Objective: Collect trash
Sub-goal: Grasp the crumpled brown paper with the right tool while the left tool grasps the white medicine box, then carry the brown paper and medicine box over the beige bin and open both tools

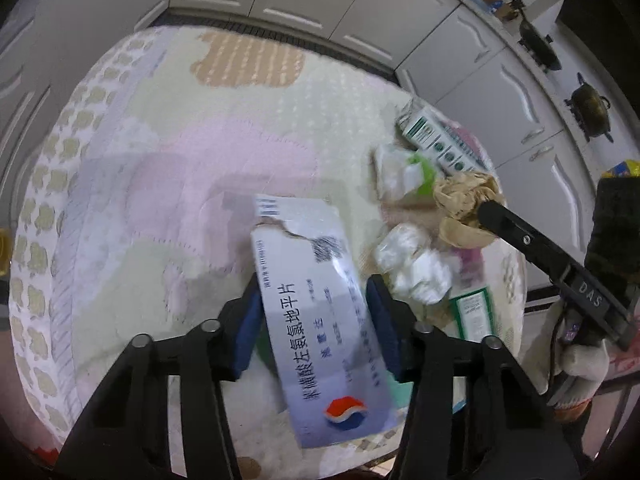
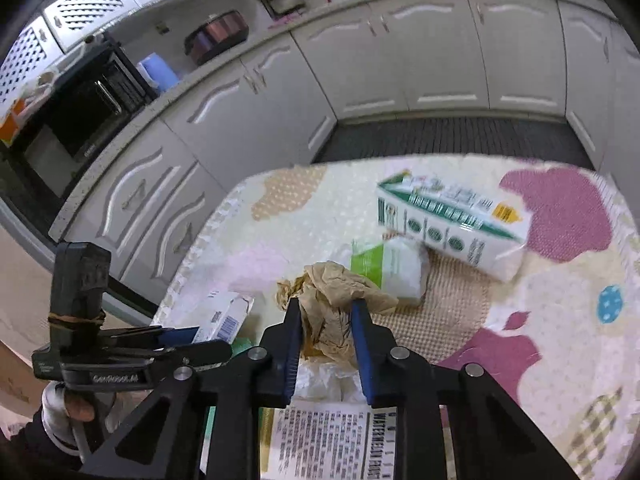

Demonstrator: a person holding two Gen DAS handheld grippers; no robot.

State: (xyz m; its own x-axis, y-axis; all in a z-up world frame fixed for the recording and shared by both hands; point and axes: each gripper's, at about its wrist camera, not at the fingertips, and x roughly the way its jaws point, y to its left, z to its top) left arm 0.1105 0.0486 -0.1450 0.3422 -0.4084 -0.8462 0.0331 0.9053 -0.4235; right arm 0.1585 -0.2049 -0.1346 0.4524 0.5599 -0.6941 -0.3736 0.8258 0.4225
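**Both hand-held grippers closing on litter**

The step in hand is the pick-up; the left hand-held gripper (image 1: 310, 322) straddles a torn white medicine box (image 1: 316, 320) printed with blue characters, its blue pads (image 1: 250, 324) at the box's long edges, though whether they press yet I cannot tell; the right hand-held gripper (image 2: 326, 344) is pinched narrow on a crumpled brown paper wad (image 2: 332, 300), which bulges up between its pads. Both pieces lie on the patterned cloth (image 1: 160, 128) covering the counter; close by are crushed white tissues (image 1: 412, 268), a white-and-green packet (image 2: 394, 270) and a long green-and-white carton (image 2: 452, 220), all untouched. Next, I judge, each catch must be lifted clear and carried to a bin, none of which is in view; the flat box may slip from a loose hold, so a firmer squeeze seems wise; the remaining litter then needs further trips.
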